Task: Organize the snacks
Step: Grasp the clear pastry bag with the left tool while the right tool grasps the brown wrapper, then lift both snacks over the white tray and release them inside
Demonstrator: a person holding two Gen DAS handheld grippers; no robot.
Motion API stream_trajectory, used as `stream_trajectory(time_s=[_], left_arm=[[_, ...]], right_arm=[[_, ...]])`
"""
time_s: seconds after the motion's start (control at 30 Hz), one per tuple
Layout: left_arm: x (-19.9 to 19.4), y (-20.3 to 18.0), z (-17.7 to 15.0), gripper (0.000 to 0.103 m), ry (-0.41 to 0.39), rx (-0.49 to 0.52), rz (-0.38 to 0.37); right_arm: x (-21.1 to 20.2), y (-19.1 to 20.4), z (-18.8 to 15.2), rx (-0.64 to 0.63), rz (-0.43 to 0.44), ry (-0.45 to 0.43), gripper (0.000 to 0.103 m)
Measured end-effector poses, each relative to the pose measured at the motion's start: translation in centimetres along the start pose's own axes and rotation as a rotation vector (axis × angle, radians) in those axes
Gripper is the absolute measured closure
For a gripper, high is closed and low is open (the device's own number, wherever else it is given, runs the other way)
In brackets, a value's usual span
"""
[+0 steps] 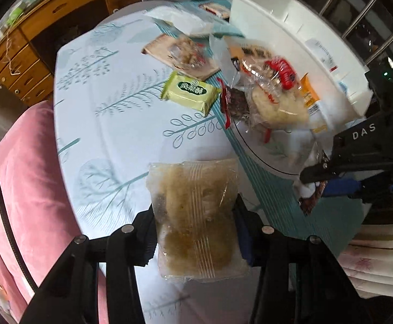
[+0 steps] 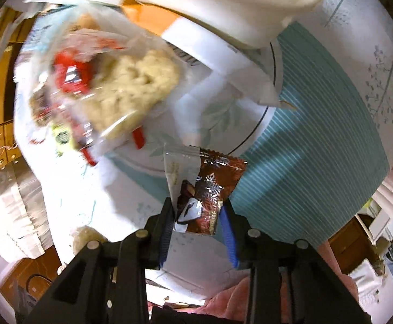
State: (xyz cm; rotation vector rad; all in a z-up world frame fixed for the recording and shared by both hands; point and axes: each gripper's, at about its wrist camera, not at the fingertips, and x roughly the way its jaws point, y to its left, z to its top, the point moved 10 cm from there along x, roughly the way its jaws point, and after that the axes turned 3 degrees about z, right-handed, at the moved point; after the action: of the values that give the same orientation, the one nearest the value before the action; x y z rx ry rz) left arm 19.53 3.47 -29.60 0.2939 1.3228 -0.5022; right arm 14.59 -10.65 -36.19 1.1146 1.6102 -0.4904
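My left gripper (image 1: 196, 213) is shut on a clear packet of brown pastry (image 1: 196, 216), held above the tablecloth. My right gripper (image 2: 199, 210) is shut on a brown and white snack packet (image 2: 204, 186); it also shows in the left wrist view (image 1: 315, 174). A pile of snacks lies ahead: a clear bag of pale rice cake (image 1: 274, 100) (image 2: 134, 86), a green packet (image 1: 189, 91), a dark red packet (image 1: 234, 102) and a brown sachet (image 1: 182, 54). A white bin (image 1: 299, 37) stands behind the pile.
The round table has a white and teal tree-print cloth (image 1: 110, 102). A pink cushioned seat (image 1: 20, 189) sits at the left edge. Wooden drawers (image 1: 20, 62) stand beyond the table. A clear plastic bag (image 1: 180, 19) lies at the far side.
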Motion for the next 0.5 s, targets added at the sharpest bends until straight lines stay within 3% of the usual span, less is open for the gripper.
stream_trajectory(time_s=[0.23,0.5], left_arm=[[-4.4,-0.3,-2.2,0.056,-0.058,-0.001,-0.052],[-8.3,-1.6,-2.3,0.056,-0.181,-0.007,-0.095]], right_arm=[[-2.3,1.3,-2.0,-0.057,0.06,-0.113,0.069],[-8.6,2.2,-3.3,-0.149,0.209,-0.251,0.07]])
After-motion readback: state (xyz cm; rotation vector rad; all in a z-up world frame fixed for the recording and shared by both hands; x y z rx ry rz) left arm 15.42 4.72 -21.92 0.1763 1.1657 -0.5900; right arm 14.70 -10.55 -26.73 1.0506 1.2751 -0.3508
